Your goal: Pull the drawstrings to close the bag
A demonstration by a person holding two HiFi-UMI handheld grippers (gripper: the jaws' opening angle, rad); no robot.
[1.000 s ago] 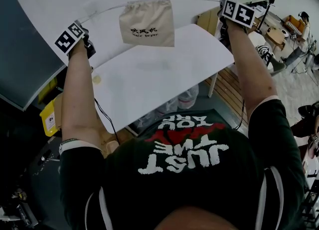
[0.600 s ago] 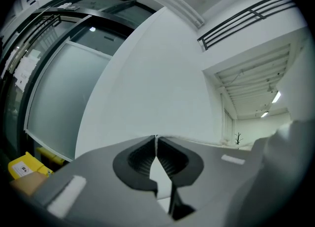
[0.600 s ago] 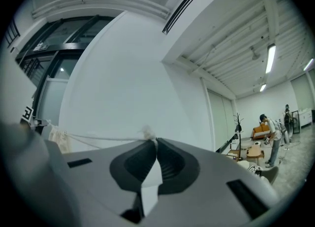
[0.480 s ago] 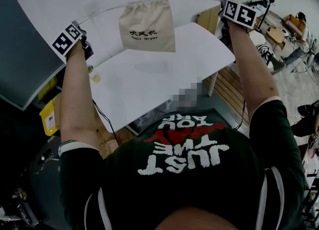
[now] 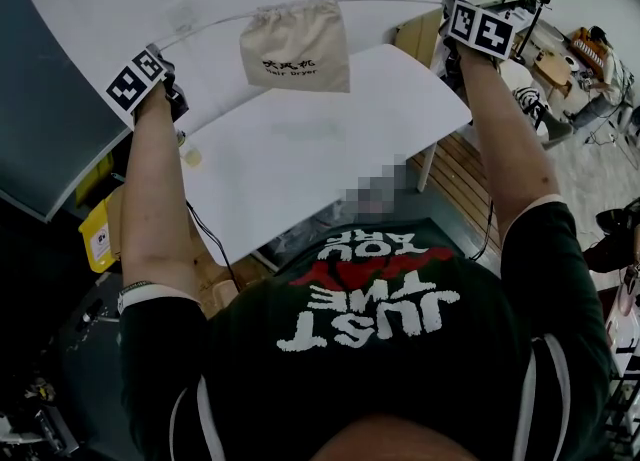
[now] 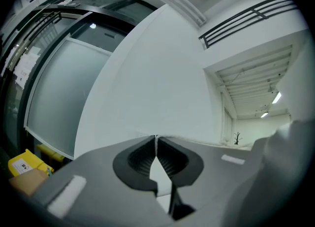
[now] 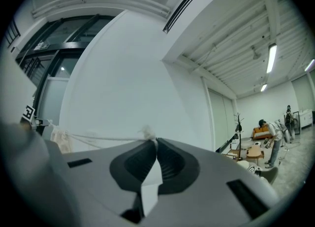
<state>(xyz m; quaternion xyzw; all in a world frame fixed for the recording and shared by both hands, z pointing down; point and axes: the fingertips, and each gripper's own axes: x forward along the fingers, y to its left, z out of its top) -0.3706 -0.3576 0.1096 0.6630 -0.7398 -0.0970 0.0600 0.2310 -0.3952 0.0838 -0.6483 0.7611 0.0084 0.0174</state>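
Cream cloth bag [image 5: 295, 44]: hangs in mid-air above the white surface [image 5: 300, 159], strung between two raised grippers. Its mouth looks gathered and close to shut.
Left gripper [image 6: 156, 145]: fingers clenched on the left drawstring [image 5: 205, 26], which runs taut to the bag. Very little cord shows in the grip.
Right gripper [image 7: 155, 147]: fingers clenched on the right drawstring [image 7: 98, 136], just behind its frayed knot [image 7: 146, 132].
Risk, slipping: a harder pull could drag the thin cord out of the fingers, likelier on the left. The bag would then swing or drop to the surface.
Risk, uneven pull: the bag could slide sideways rather than cinch.
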